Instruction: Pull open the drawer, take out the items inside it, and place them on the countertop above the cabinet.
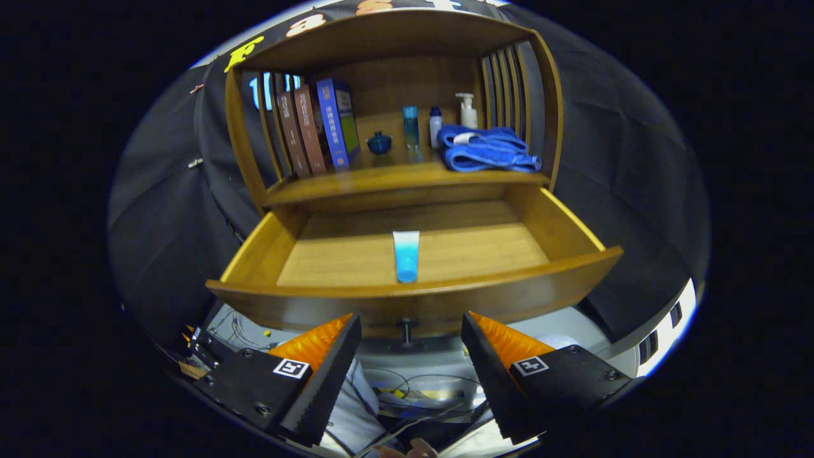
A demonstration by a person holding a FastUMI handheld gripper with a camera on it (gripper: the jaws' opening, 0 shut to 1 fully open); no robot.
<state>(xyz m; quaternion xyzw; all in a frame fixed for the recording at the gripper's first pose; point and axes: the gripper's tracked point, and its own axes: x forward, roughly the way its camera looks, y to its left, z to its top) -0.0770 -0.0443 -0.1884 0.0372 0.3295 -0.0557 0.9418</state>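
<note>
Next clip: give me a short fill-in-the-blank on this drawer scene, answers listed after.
1. The drawer stands pulled ____.
2. Lying in the drawer is one blue ____.
3. The gripper hangs in front of the knob with its fingers ____.
4. The folded towel on the countertop lies beside the pump ____.

Answers: open; tube; open; bottle

Gripper (410, 326) level, fingers (318, 381) spread wide apart, holding nothing.
</note>
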